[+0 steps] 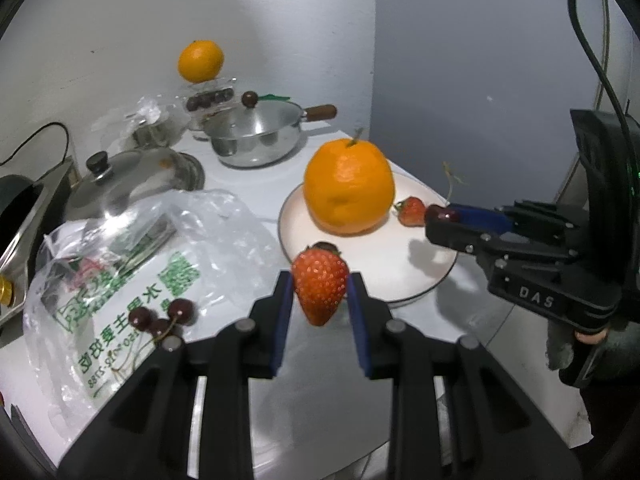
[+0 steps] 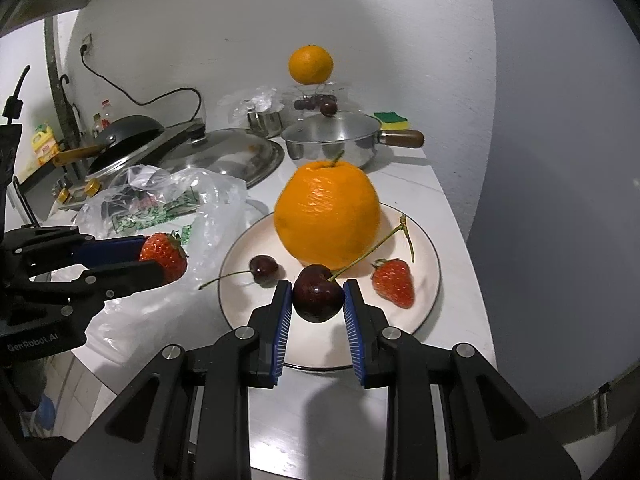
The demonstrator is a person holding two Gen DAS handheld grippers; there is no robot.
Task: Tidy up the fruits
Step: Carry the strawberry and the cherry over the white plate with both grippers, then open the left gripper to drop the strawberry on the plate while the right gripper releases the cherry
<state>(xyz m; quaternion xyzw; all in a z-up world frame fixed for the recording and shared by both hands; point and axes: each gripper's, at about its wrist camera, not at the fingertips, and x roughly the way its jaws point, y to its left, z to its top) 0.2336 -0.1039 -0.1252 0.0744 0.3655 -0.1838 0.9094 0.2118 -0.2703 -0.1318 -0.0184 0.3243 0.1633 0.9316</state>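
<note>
Nearest the lens: black fingers with blue pads fill the bottom of both wrist views, each pair clamped on one fruit.
Left gripper [image 1: 320,300]: narrow, pinching a strawberry [image 1: 320,291] by its sides, tip down, held in the air at the plate's near left rim, next to the plastic bag [image 1: 132,248].
Right gripper [image 2: 318,300]: narrow, gripping a dark cherry [image 2: 319,293] whose long stem rises toward the big orange; it hangs over the near part of the plate.
Plate [image 2: 430,280]: white with a dark rim, set toward the right edge of the tabletop [image 2: 420,178]; it carries the big orange [image 2: 327,214], a second strawberry [image 2: 394,282] and a loose cherry [image 2: 263,269].
Step in hand: judged as carrying two fruits to the plate at once, both close to delivery.
Next move: each hand likely needs to lower over a bare patch of plate clear of the orange, then spread its fingers gently; the strawberry is soft and the cherry may roll.
Still outside: stemmed cherries [image 1: 164,316] lie on the bag; another orange [image 2: 311,64] sits on a clear container at the far edge.
Surface: white tabletop, crowded at the back with a lidded saucepan [image 1: 256,136], a steel lid [image 2: 224,156] and a sponge [image 2: 391,121].
Room: pale walls meeting in a corner, cables hanging.
</note>
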